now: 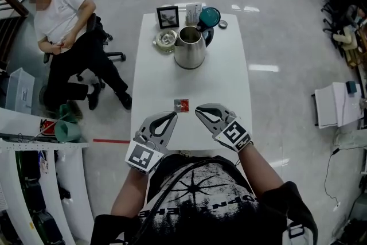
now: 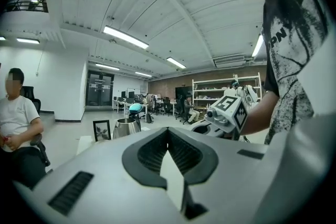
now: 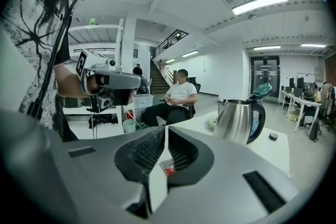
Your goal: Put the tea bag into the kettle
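Note:
A small red tea bag packet (image 1: 181,105) lies flat on the white table (image 1: 229,83), near its front edge. It also shows low between the fingers in the right gripper view, as the tea bag (image 3: 168,169). The steel kettle (image 1: 190,46) stands at the far end with its teal lid (image 1: 210,16) tipped open; the kettle (image 3: 239,120) is ahead to the right. My left gripper (image 1: 174,115) is shut and empty, just left of the packet. My right gripper (image 1: 197,108) is shut and empty, just right of it. Neither touches the packet.
Beside the kettle stand a framed picture (image 1: 168,17), a glass dish (image 1: 166,39), a white box (image 1: 194,11) and a small dark cap (image 1: 222,24). A person sits on a chair (image 1: 67,37) left of the table. Desks and equipment line the right side.

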Tool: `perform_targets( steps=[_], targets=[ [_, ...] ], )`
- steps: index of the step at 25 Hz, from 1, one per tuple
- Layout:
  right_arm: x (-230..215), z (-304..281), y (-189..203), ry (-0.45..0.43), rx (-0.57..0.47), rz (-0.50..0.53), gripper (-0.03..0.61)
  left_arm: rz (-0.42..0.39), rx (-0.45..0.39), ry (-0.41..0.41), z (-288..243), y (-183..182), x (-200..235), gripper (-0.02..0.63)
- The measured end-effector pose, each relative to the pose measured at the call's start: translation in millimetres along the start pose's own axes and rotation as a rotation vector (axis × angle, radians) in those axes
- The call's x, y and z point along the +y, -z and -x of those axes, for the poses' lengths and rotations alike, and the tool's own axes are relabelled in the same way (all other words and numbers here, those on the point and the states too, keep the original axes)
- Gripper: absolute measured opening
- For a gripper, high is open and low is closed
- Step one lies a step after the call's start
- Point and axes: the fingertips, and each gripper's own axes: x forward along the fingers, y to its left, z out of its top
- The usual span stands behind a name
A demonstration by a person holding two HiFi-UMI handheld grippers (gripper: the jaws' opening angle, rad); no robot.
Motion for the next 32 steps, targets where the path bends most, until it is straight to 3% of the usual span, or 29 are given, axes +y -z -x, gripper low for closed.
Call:
perform_targets(
  steps=[5,8,14,21,24,32],
  targets=[
    [-5,-47,32,-0.014,0.138,-0.011,0.025,0.031,0.019,0.014,6,18,27,0.008],
    [-6,-73,58,-0.028,0.238,-0.026,0.094,0.054,0.009,0.026,8,15,37,0.008],
    [-15,-109,107,-0.044,0.429,-0.055,0.16,0.056,0.017,0.018,17,20,50,0.008],
    [-25,-131,146,-0.033,0.595,0.004,0.227,0.078,0.034,-0.015,36,32,60,0.008],
    [-27,-135,158,-0.046,0.642,0.012,0.244,0.081,0.046,-0.029,42,37,62,0.008],
    [-28,-141,164,-0.055,0.652,-0.054,0.247,0.105,0.066,-0.058,55,50,72,0.008]
  ],
)
